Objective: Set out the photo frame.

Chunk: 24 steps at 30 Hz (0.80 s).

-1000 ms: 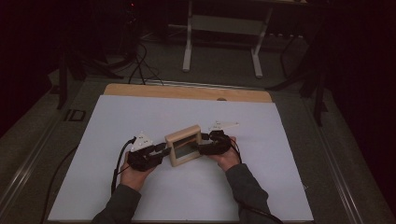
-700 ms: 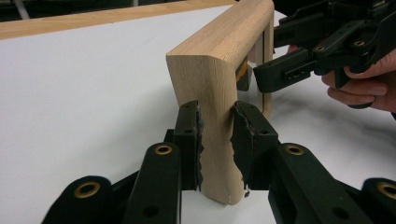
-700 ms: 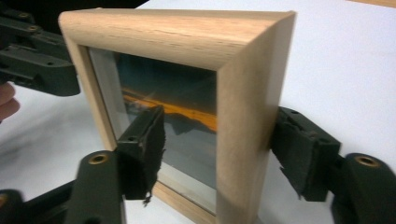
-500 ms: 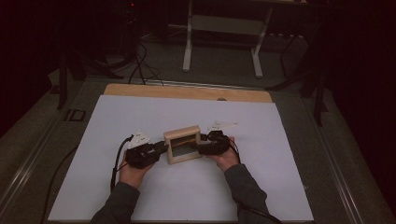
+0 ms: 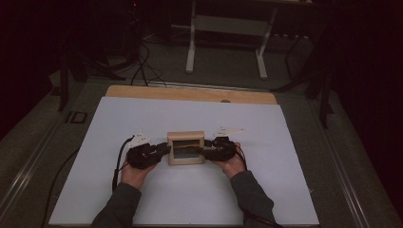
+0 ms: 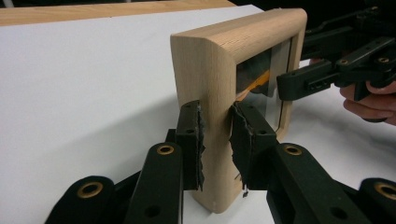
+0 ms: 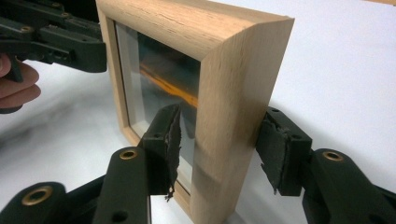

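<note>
The left hand-held gripper (image 6: 217, 140) clamps the near side rail of a wooden picture frame (image 6: 219, 84), its torn black foam pads (image 6: 239, 140) pressed against both faces of the rail. The right hand-held gripper (image 7: 217, 149) straddles the opposite rail of the frame (image 7: 233, 93); its jaws have just been closing, with the rail between them. One ragged pad (image 7: 169, 140) sits at the glass side, the other (image 7: 275, 149) stands just off the outer face, so this grip is not yet tight.

The frame is pale, light-grained wood with rounded edges, deep and nearly square. It stands upright on its lower edge. Behind its glass lies a dark picture crossed by an orange streak.

In the high view the frame (image 5: 186, 148) stands between the two hands, left hand-held gripper (image 5: 164, 149) and right (image 5: 206, 151) meeting it from either side. It rests near the middle of a white sheet (image 5: 119, 123) covering the table (image 5: 190, 93), whose bare wooden far edge shows beyond the sheet.
</note>
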Each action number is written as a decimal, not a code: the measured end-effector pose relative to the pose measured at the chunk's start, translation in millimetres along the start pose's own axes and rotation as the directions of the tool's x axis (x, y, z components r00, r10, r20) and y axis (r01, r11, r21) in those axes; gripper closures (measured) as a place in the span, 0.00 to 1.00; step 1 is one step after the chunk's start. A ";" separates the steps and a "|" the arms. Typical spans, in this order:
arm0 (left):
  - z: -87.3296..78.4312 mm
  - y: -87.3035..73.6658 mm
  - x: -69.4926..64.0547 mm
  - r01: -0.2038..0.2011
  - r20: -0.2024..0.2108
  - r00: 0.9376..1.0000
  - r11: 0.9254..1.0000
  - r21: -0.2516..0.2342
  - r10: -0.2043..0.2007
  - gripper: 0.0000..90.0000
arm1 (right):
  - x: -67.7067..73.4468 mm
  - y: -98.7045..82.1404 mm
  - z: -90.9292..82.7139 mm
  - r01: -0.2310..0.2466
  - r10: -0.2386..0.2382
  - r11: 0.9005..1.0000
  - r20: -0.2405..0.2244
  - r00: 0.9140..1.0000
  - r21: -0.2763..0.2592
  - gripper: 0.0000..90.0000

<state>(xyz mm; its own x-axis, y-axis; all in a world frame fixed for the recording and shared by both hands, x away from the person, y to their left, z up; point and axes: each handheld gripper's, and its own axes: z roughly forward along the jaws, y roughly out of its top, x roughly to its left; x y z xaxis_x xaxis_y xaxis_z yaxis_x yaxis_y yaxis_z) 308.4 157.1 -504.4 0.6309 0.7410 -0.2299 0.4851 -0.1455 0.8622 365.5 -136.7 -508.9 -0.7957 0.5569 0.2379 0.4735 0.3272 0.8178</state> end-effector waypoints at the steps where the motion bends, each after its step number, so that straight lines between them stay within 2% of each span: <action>1: 0.5 -0.1 0.3 0.004 0.004 1.000 1.000 -0.001 -0.004 0.82 | 0.2 -0.7 -0.3 0.001 -0.001 1.000 0.001 1.000 -0.001 0.57; 9: 5.3 1.4 0.9 0.006 0.009 1.000 1.000 0.009 -0.006 0.82 | 0.7 -4.4 -4.3 -0.010 0.011 1.000 0.009 1.000 -0.013 0.59; 24: 21.7 6.3 -10.5 -0.002 0.023 1.000 1.000 0.029 0.002 0.82 | -9.0 -10.9 -20.0 -0.028 0.029 0.999 0.033 0.999 -0.021 0.59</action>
<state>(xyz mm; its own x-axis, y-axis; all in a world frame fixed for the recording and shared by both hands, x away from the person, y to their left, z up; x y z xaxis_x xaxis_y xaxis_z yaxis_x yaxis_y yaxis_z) 318.0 134.1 -506.4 0.6456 0.7254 -0.2388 0.5009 -0.1662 0.8494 360.0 -160.6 -509.5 -0.7690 0.5910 0.2437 0.4874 0.2953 0.8217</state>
